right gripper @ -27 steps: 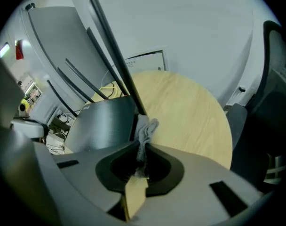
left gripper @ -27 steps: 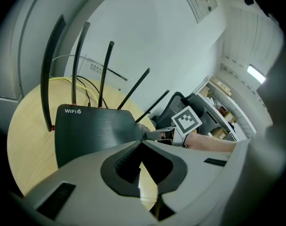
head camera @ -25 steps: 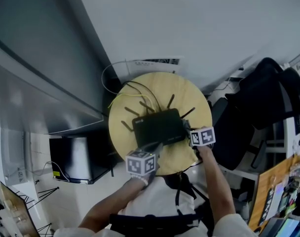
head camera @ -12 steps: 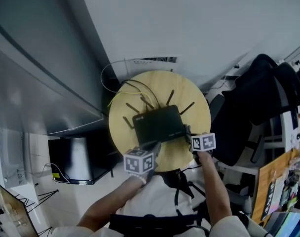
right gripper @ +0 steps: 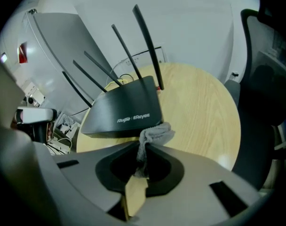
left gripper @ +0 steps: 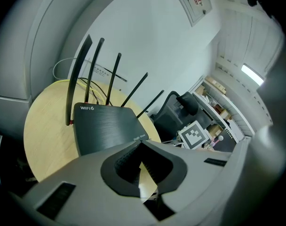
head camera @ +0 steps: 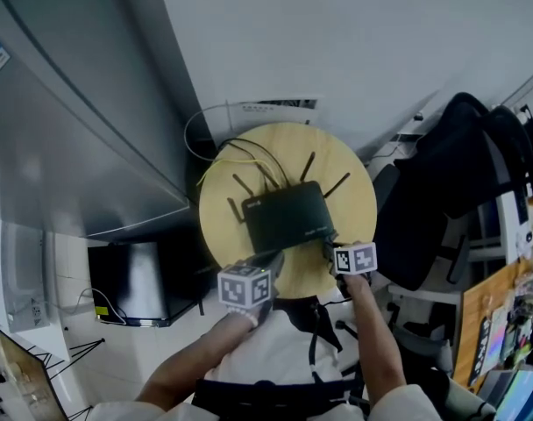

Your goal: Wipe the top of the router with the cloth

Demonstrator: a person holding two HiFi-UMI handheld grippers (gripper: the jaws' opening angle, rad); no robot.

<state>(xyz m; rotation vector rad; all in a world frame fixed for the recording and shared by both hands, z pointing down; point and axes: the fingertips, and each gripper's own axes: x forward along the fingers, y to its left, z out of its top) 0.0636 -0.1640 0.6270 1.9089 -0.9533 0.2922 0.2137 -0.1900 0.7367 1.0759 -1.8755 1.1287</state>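
A black router [head camera: 288,217] with several upright antennas lies flat on a round wooden table [head camera: 341,169]. My right gripper [head camera: 330,245] is at the router's near right corner, shut on a small grey cloth [right gripper: 155,133]. In the right gripper view the cloth bunches out of the jaws [right gripper: 144,145] and touches the router's [right gripper: 126,109] front edge. My left gripper [head camera: 273,259] is at the router's near edge. In the left gripper view its jaws [left gripper: 141,144] meet with nothing between them, just short of the router [left gripper: 105,125].
Yellow and black cables [head camera: 234,159] run off the router's back over the table's far edge. A black chair with a bag [head camera: 446,191] stands close on the right. A dark cabinet [head camera: 135,281] sits low on the left, beside a grey panel [head camera: 65,139].
My right gripper has drawn back with the cloth toward the table's near edge, from the router's right side to its near right corner. The left gripper has stayed put.
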